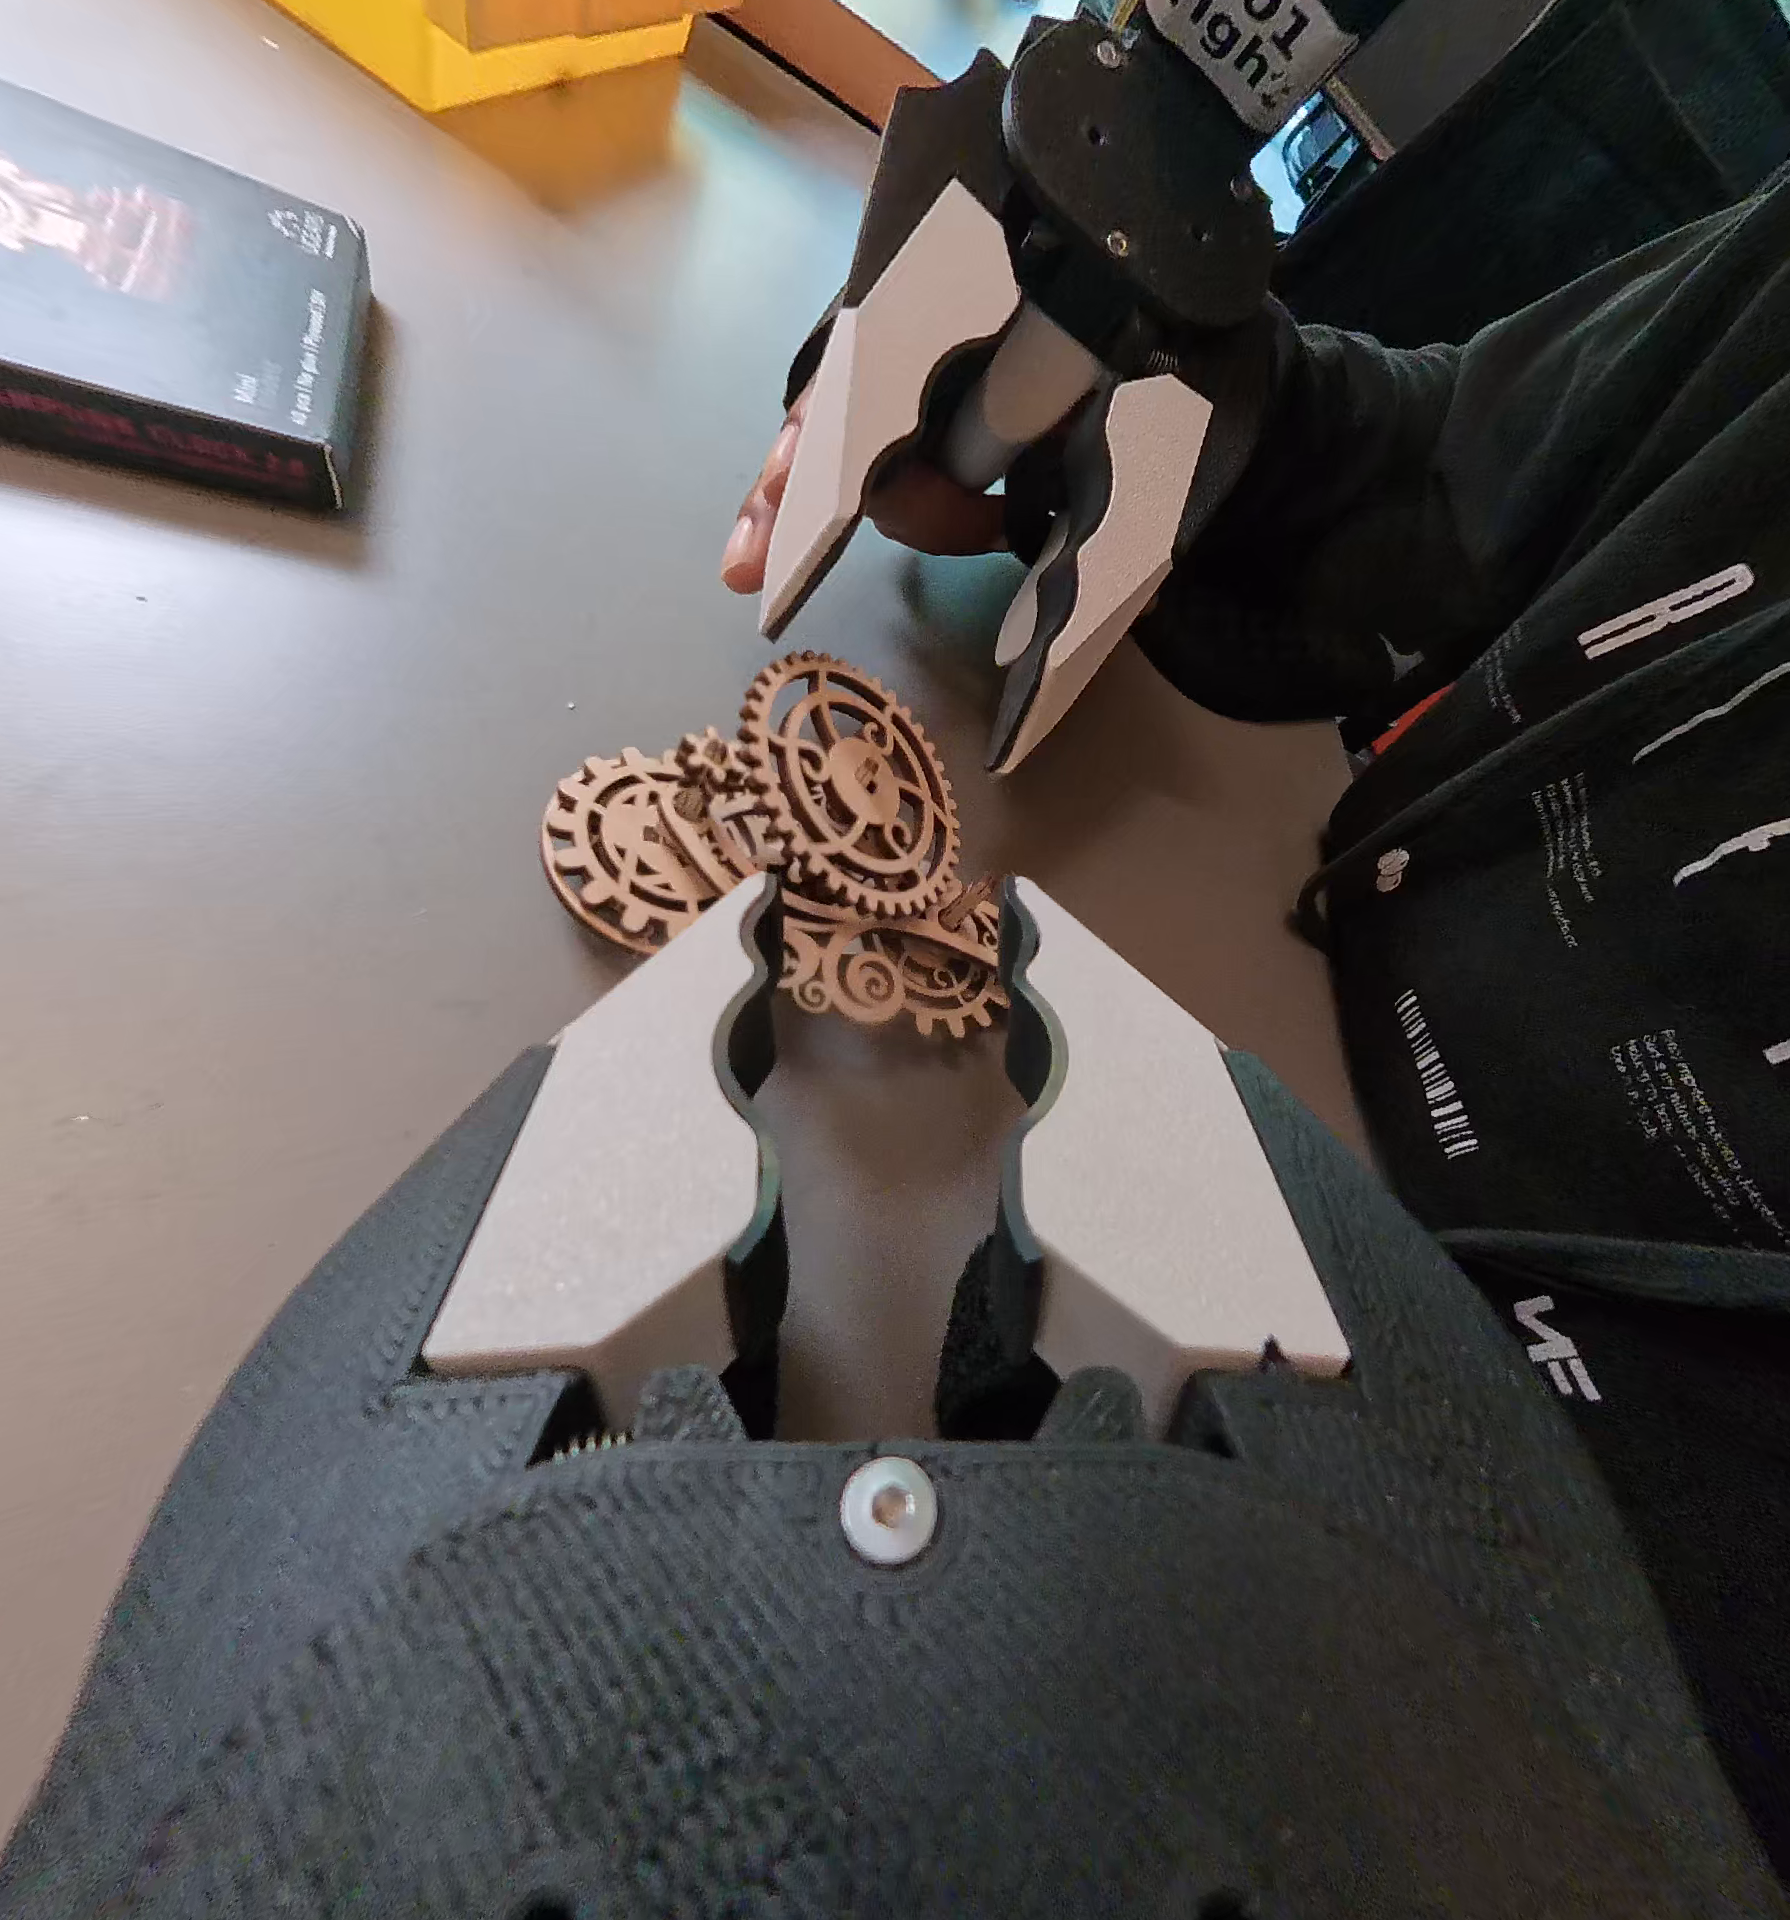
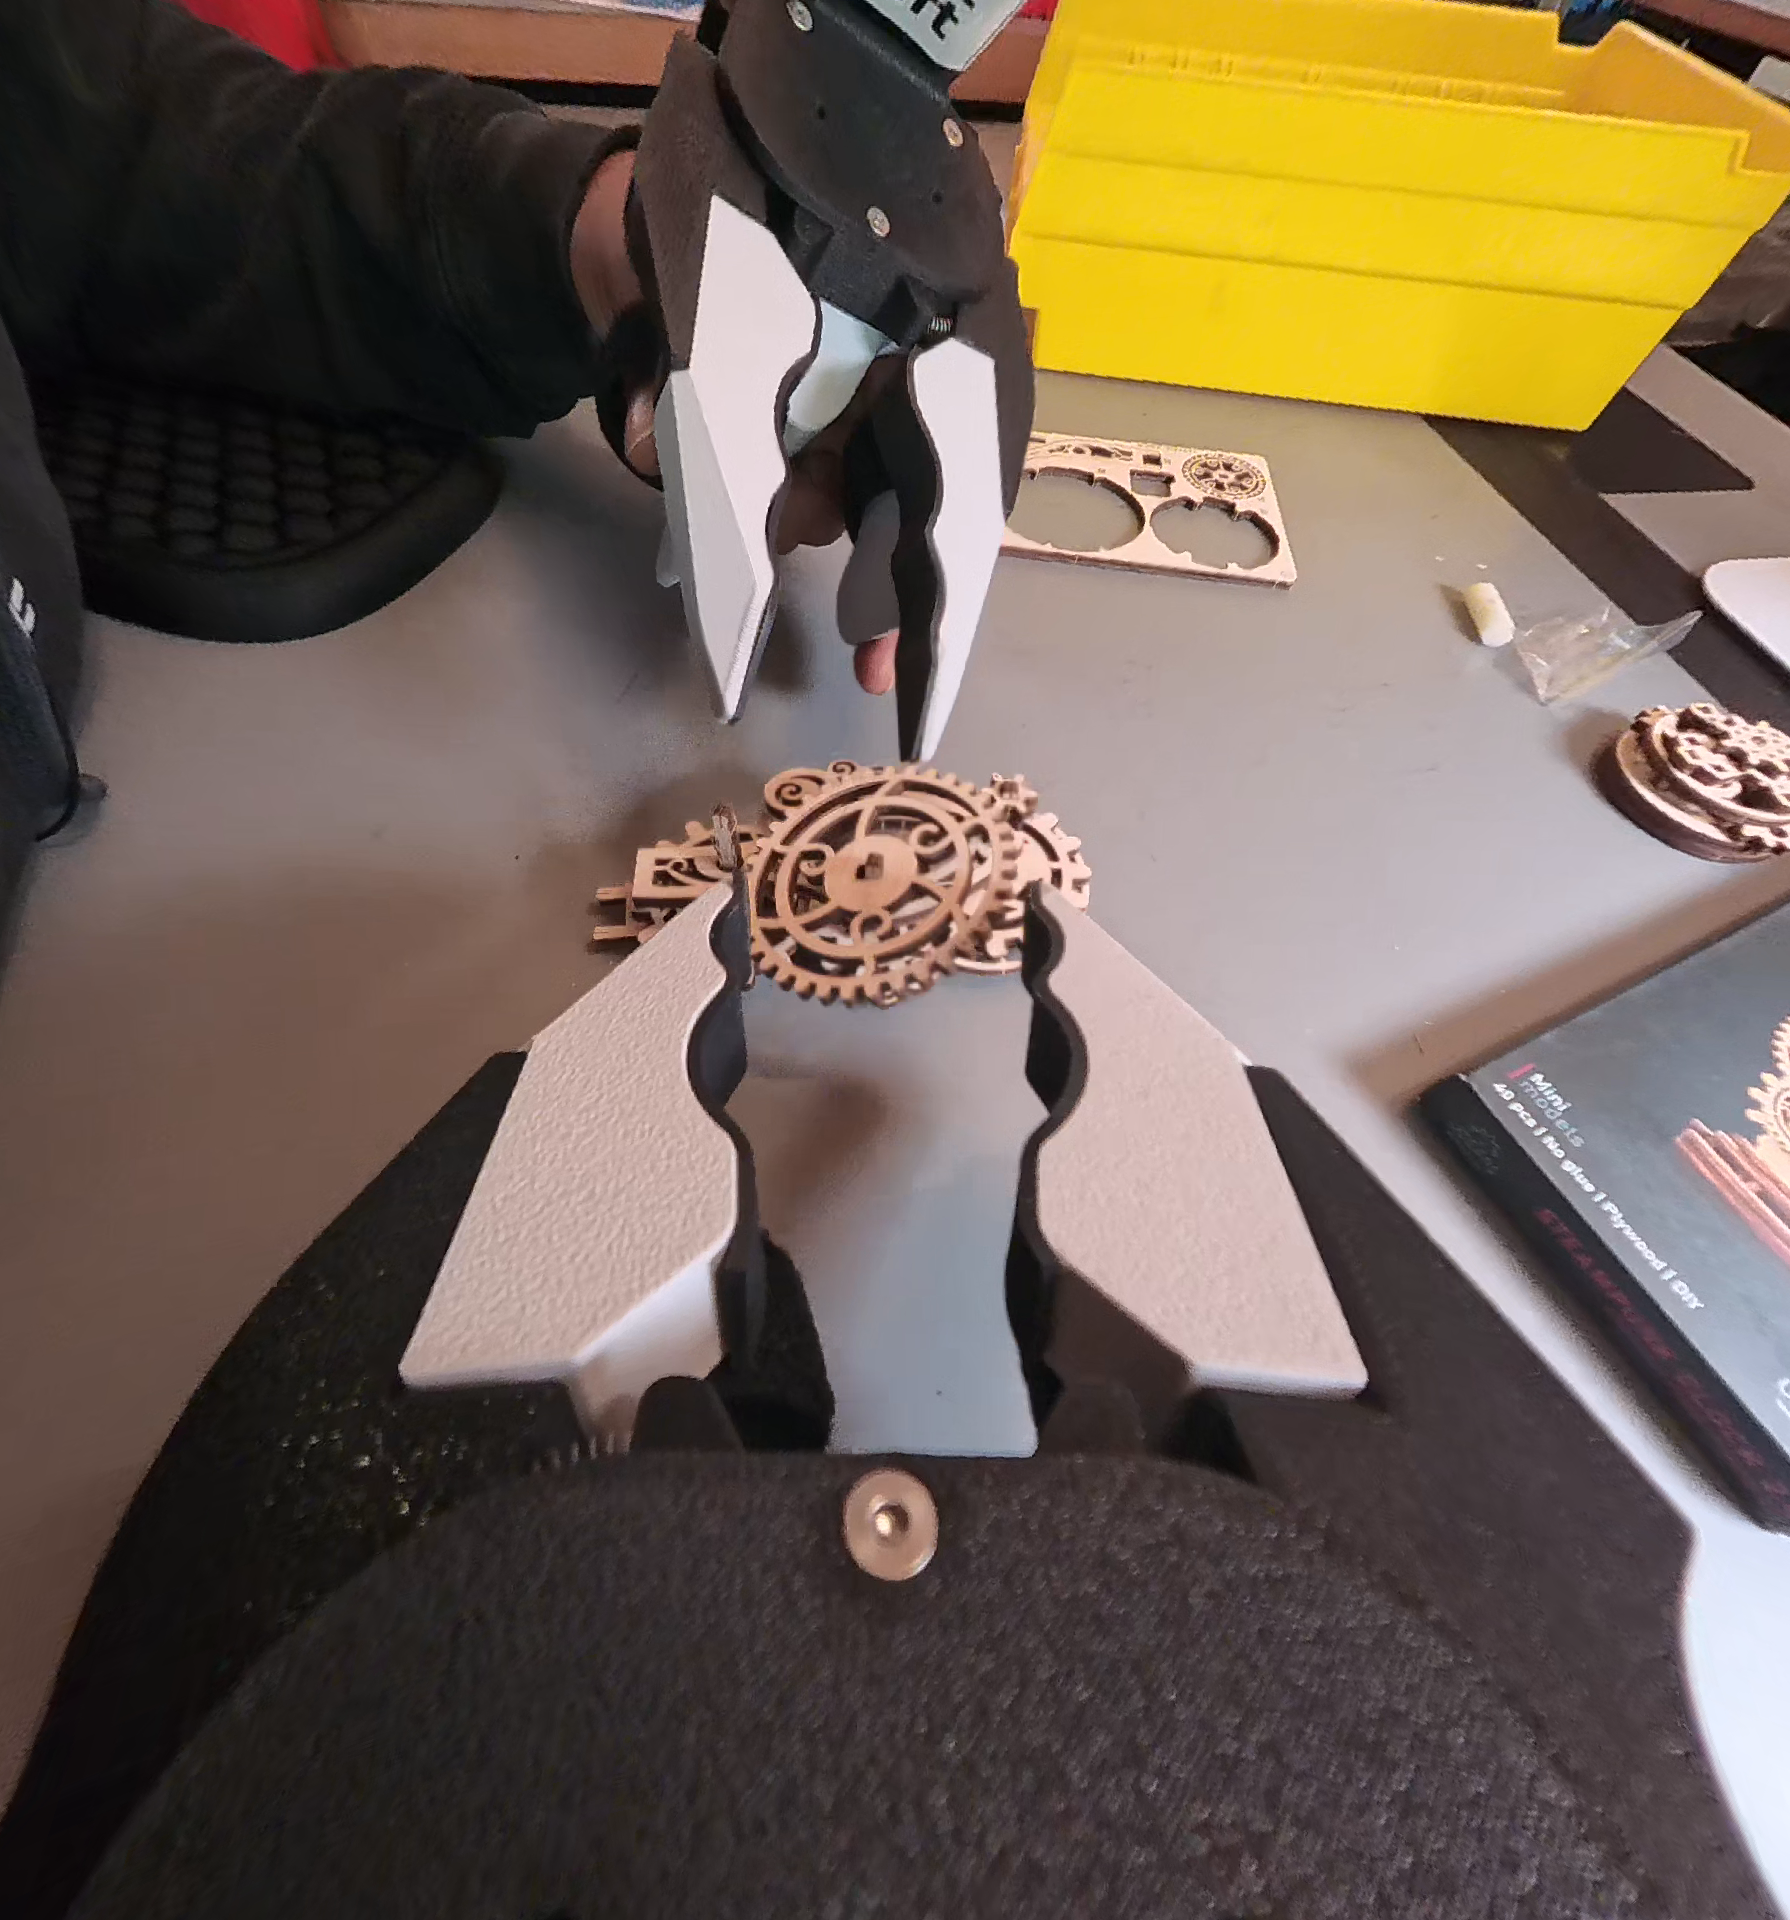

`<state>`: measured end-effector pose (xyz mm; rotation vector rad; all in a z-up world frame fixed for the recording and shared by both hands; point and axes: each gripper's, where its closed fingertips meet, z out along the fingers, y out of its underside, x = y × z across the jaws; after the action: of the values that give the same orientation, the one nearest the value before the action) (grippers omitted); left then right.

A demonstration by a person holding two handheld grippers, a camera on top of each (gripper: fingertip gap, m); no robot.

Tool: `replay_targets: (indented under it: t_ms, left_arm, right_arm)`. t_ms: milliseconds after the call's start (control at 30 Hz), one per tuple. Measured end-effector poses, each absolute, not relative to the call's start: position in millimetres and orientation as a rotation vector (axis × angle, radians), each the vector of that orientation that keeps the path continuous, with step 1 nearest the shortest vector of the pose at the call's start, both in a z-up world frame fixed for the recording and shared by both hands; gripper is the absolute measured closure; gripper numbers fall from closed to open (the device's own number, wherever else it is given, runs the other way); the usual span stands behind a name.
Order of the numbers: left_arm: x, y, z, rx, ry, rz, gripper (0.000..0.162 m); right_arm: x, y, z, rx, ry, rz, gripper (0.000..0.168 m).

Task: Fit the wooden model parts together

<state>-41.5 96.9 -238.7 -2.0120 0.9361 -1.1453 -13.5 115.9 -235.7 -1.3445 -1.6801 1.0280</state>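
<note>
From the left wrist view, we see our left claw point(image 1: 886, 894) low over the brown table point(image 1: 247, 935). Its two grey fingers point(image 1: 662, 1039) are spread apart and hold nothing. Right at the tips sits the wooden gear model point(image 1: 797, 842). One big gear wheel point(image 1: 849, 795) stands up tilted, and flatter gear pieces lie under and beside it. The left fingertip looks very close to the model, but we cannot tell if it touches. Past the model hangs the right claw point(image 1: 891, 701), pointing down at it. That claw is open too, with nothing between its fingers. A hand point(image 1: 766, 499) in a black sleeve holds it. A dark box point(image 1: 132, 301) lies far to the left on the table, and a yellow bin point(image 1: 558, 62) is at the back.

From the right wrist view, we see our right claw point(image 2: 886, 904) open wide and empty. The wooden gear model point(image 2: 870, 883) sits on the table just at its tips, with the big gear wheel point(image 2: 875, 878) facing us. The left claw point(image 2: 823, 732) comes down from above, open, its tips just over the model. Farther back lies a thin wooden sheet point(image 2: 1161, 509) with round holes cut out. The yellow bin point(image 2: 1390, 229) stands behind it. On the right are a small round gear piece point(image 2: 1717, 795), a clear plastic bag point(image 2: 1587, 644) and the dark box point(image 2: 1649, 1247).
</note>
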Motion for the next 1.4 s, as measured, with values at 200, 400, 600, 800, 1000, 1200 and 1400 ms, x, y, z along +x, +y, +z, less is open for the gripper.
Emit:
replay_targets:
  t_ms: [200, 400, 600, 800, 1000, 1200, 1400]
  left_arm:
    - [-46, 103, -236, -1.894, 0.984, -0.988, 0.107]
    - [-40, 100, -240, -1.794, 1.066, -0.912, 0.104]
    - [-39, 102, -241, -1.788, 1.077, -0.862, 0.117]
    - [-37, 101, -244, -1.802, 1.092, -0.853, 0.127]
    - [-46, 107, -241, -1.805, 1.066, -0.814, 0.111]
    - [-55, 110, -258, -1.895, 1.109, -0.734, 0.086]
    - [-51, 107, -269, -1.937, 1.172, -0.701, 0.096]
  right_arm:
    - [-13, 115, -240, -1.317, -1.715, 0.964, 0.113]
    - [-15, 114, -246, -1.304, -1.744, 0.907, 0.114]
    - [-17, 115, -246, -1.303, -1.733, 0.901, 0.122]
    - [-17, 115, -247, -1.305, -1.733, 0.901, 0.124]
    - [-17, 116, -247, -1.307, -1.728, 0.902, 0.124]
    - [-17, 115, -247, -1.309, -1.734, 0.901, 0.112]
    - [-20, 114, -248, -1.309, -1.735, 0.896, 0.114]
